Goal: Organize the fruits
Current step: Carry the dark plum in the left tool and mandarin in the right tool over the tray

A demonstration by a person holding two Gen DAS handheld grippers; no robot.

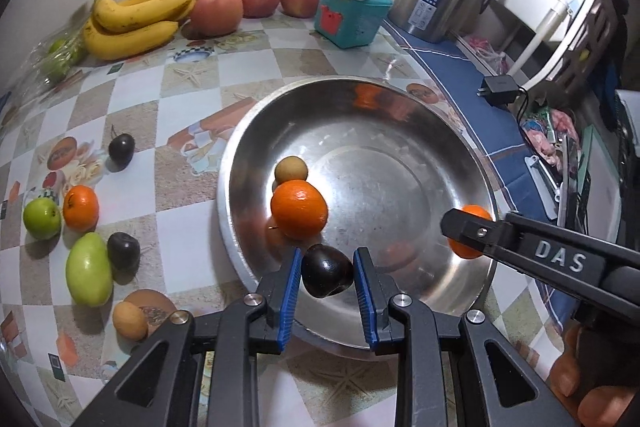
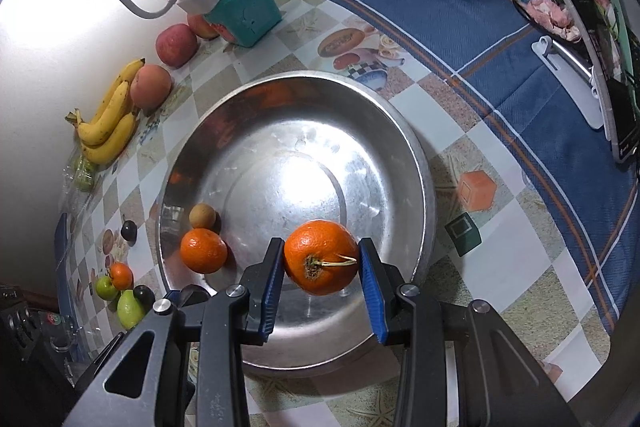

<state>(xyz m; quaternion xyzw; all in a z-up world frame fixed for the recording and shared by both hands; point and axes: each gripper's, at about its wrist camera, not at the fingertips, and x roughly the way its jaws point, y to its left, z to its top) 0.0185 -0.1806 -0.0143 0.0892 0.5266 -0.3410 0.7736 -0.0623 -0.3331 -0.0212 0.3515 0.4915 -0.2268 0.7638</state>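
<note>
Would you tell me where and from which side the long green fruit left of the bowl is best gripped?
Probably across the narrow middle of the green fruit, coming from above. It lies flat and elongated, so its long sides offer the grip. A dark plum touches one side, leaving little room there for a finger.

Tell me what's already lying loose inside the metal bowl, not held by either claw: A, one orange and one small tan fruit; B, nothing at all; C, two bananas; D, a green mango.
A: an orange and a small tan fruit rest on the floor of the metal bowl, near its left side.
</note>
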